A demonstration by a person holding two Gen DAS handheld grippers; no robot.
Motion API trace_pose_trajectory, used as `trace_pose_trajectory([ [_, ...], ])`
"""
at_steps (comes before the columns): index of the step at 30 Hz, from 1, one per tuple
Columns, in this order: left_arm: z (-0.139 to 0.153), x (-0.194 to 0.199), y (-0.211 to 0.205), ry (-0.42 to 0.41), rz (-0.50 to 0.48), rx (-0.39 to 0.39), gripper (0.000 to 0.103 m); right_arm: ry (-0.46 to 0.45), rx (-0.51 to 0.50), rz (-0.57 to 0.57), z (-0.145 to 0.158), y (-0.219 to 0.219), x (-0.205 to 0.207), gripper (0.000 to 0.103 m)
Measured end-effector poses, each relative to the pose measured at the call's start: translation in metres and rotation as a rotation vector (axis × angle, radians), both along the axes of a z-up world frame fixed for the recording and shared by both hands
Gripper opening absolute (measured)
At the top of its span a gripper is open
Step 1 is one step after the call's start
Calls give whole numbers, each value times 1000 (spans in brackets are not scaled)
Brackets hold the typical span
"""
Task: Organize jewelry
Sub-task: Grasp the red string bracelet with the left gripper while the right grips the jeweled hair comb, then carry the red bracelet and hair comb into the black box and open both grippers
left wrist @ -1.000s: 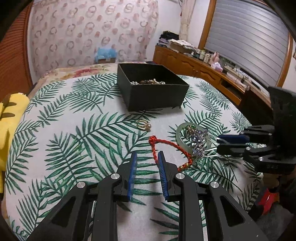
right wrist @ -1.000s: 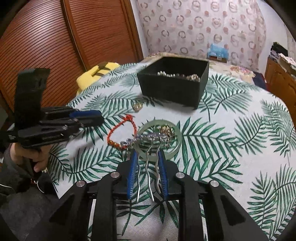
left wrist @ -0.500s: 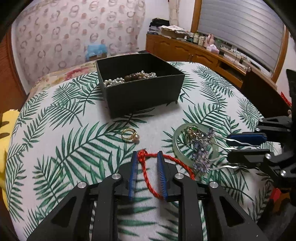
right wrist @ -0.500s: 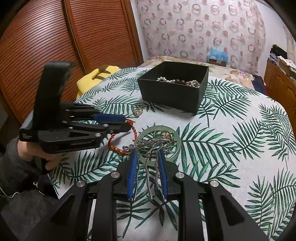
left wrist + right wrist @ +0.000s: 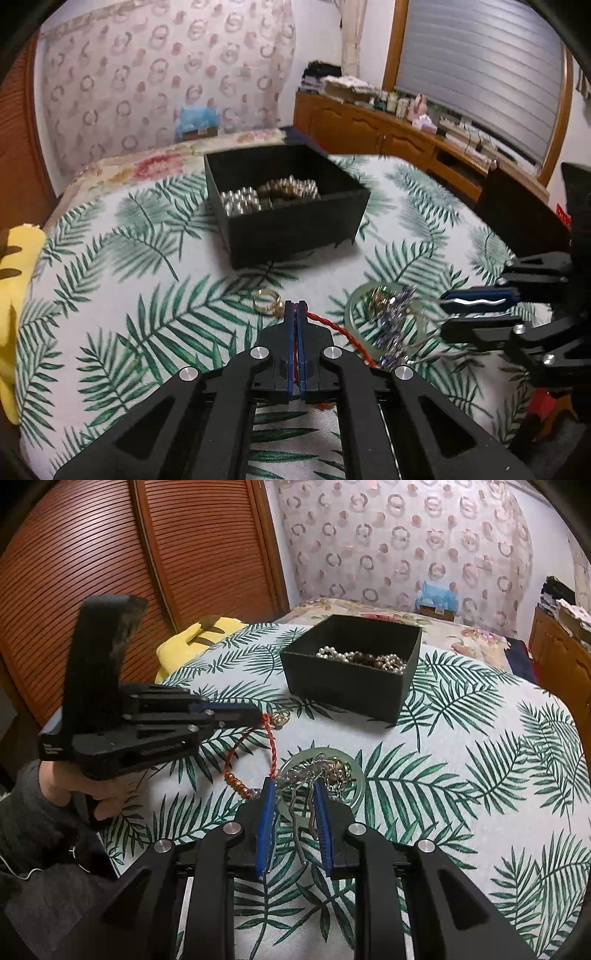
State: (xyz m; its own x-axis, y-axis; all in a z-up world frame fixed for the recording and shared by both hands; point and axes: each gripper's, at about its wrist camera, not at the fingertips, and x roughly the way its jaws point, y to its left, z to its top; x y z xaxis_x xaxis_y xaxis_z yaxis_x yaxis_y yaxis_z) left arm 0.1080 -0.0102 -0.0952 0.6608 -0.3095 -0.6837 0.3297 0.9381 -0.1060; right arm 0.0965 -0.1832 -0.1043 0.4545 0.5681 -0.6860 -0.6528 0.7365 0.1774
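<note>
My left gripper is shut on one end of the red braided bracelet, whose cord rises from the leaf-print tablecloth to the left gripper. The bracelet ends in gold beads. My right gripper has its jaws closing around the silver hairpin's two wavy prongs; only the right pad touches a prong. The hairpin's purple beaded head lies across a green jade bangle. A gold ring sits just left of my left fingertips. The black box holds pearl strands.
A yellow cloth lies at the table's left edge, with slatted wooden doors behind it. A wooden sideboard with clutter runs along the right wall. A person's hand and dark sleeve hold the left gripper.
My left gripper moved forward over the red bracelet and shut on its cord, lifting that end. The right jaws narrowed around the hairpin prongs; the right hand stayed put.
</note>
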Motion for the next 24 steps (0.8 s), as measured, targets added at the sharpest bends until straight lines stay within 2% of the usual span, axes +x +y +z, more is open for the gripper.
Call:
trace_pose_trajectory([
  [13, 16, -1, 5, -39, 16, -30, 1, -18, 14, 39, 12, 10, -1, 3],
  [24, 56, 1, 6, -130, 17, -52, 1, -112, 20, 14, 52, 2, 18, 3],
])
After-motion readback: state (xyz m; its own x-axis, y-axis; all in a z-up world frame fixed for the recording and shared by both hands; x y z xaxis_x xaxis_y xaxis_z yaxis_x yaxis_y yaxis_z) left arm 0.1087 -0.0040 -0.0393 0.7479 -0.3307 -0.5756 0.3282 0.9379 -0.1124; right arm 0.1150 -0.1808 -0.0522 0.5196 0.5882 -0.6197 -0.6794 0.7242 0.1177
